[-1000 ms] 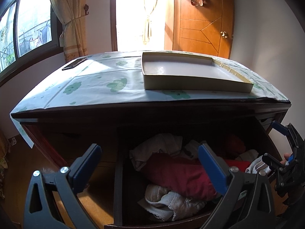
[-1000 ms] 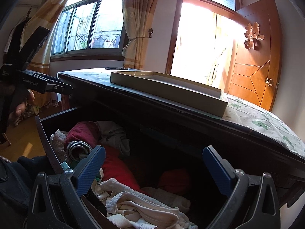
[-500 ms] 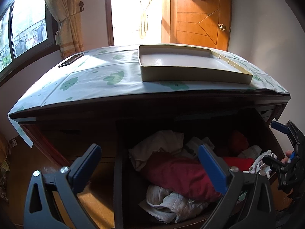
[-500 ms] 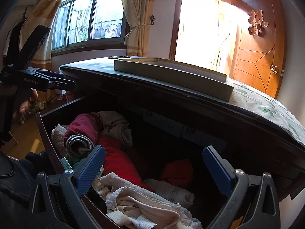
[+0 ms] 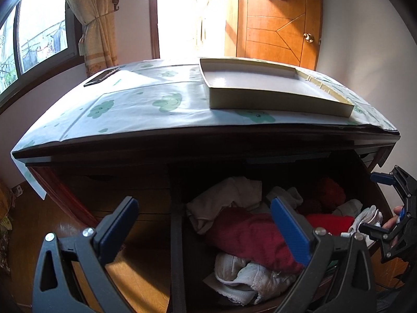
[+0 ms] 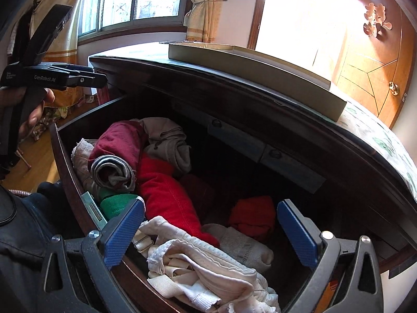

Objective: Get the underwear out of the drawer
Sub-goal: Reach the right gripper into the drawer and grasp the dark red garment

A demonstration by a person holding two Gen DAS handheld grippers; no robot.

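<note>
A dark wooden dresser (image 5: 203, 143) fills the middle of both views, its top covered by a pale sheet printed with green shapes (image 5: 146, 104). On that tabletop, right of centre in the left wrist view, lies a shallow cream cardboard tray (image 5: 271, 88), with a flat dark object (image 5: 100, 77) toward the upper left of the sheet. Below the top, the drawer (image 6: 70, 161) stands pulled open and is heaped with underwear (image 6: 166, 198): dark red and bright red pieces in the middle, a beige bundle behind, a grey-striped roll and a green piece at the left, and cream lacy pieces at the lower centre of the right wrist view. The left hand-held gripper (image 5: 200, 224) hangs over the drawer's left side with its blue pads wide apart and nothing between them. The right hand-held gripper (image 6: 211, 232) sits just above the cream lacy pieces (image 6: 198, 263), jaws likewise spread and empty.
</note>
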